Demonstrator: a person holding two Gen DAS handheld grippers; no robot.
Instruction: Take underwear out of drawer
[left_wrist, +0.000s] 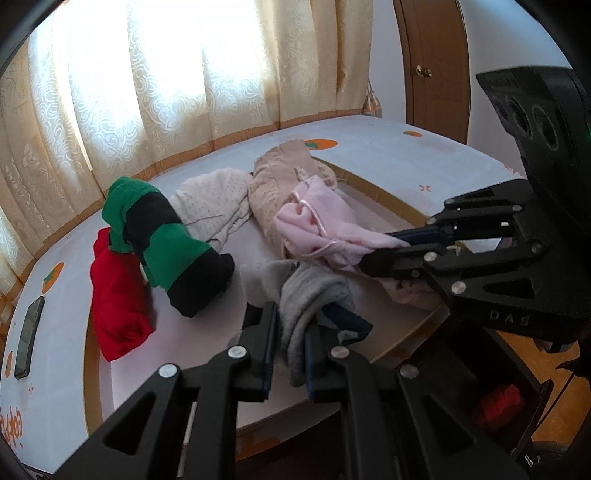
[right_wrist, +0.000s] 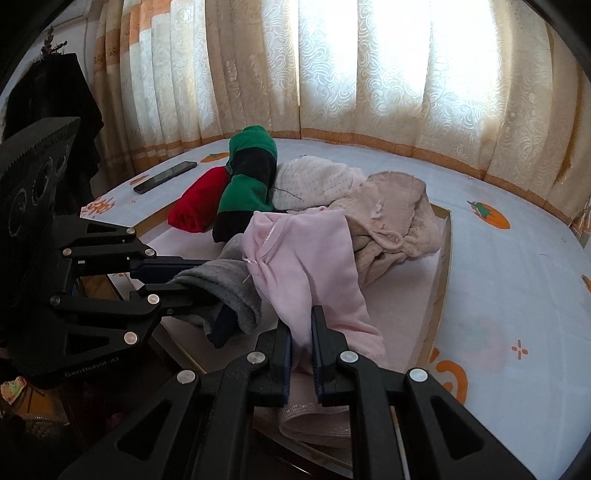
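1. The left gripper (left_wrist: 290, 345) is clamped narrow on a soft grey knit garment (left_wrist: 310, 295), whose fold bunches between the pads, with a dark blue edge showing beside it.
2. The right gripper (right_wrist: 302, 345) is pinched shut on a pale pink fleecy garment with a satin trim (right_wrist: 310, 266). The cloth rises from the pads and drapes toward the far side.
3. Both pieces of underwear lie in the near part of the shallow wooden-rimmed drawer (right_wrist: 445, 236), the pink one just right of the grey one and touching it.
4. Farther in lie a beige dotted garment (right_wrist: 391, 214), a cream knit piece (left_wrist: 210, 206), a rolled green-and-black striped bundle (left_wrist: 166, 243) and a folded red cloth (left_wrist: 118, 306) at the far left.
5. A dark phone (left_wrist: 29, 336) rests outside the drawer on the white cloth with orange fruit prints (right_wrist: 517, 295), and pale patterned curtains (right_wrist: 369, 74) hang behind.
6. To do this step well, I would lift both garments straight up until their hanging ends clear the drawer rim, then carry them outward.
7. The pink trim sits close to the beige garment and could drag it, so the rise should be slow and the two hands kept apart.
8. Both holds look firm but catch only an edge, so a jerk might let the cloth slip.
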